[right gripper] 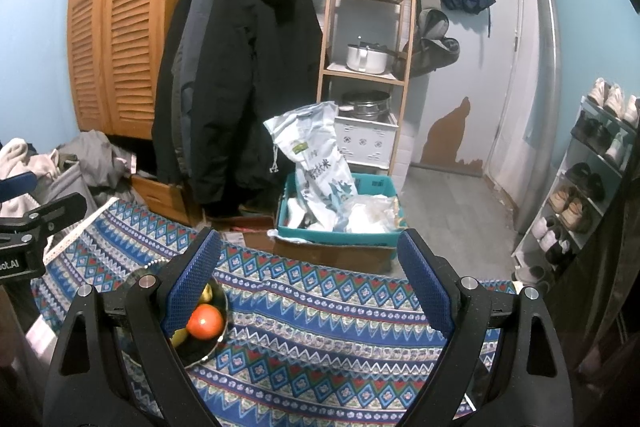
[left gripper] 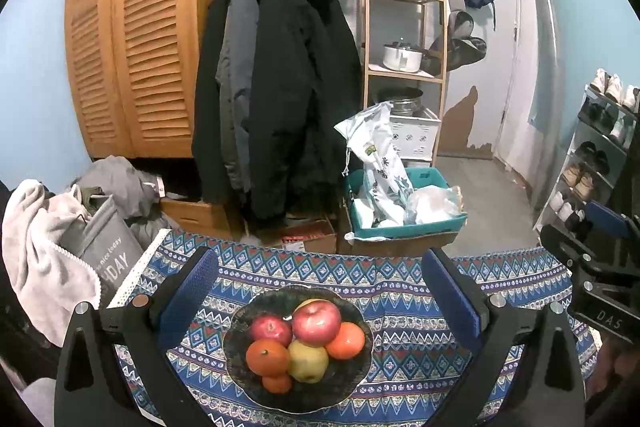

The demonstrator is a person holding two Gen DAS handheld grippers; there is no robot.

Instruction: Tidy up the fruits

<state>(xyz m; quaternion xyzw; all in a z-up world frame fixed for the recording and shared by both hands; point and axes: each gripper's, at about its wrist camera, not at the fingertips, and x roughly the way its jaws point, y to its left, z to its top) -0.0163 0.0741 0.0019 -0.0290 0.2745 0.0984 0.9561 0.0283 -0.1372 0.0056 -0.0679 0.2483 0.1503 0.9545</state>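
Observation:
A dark plate (left gripper: pixel 352 383) on the patterned blue tablecloth (left gripper: pixel 420 307) holds two red apples (left gripper: pixel 316 321), a yellow-green apple (left gripper: pixel 308 361) and three oranges (left gripper: pixel 267 357). My left gripper (left gripper: pixel 320 291) hovers over it, open, its blue pads far apart on either side of the fruit and touching nothing. In the right wrist view the plate (right gripper: pixel 200 351) lies at lower left, half hidden by the left finger (right gripper: pixel 192 283), with one orange (right gripper: pixel 205 322) showing. My right gripper (right gripper: pixel 312 283) is open over bare cloth, with nothing between its fingers.
Past the table's far edge stand a teal crate (left gripper: pixel 400 227) with bags on a cardboard box, hanging black coats (left gripper: pixel 280 87), a wooden shelf (left gripper: pixel 404 67) with pots and a shoe rack (left gripper: pixel 592 163). Laundry (left gripper: pixel 44 239) is heaped at left.

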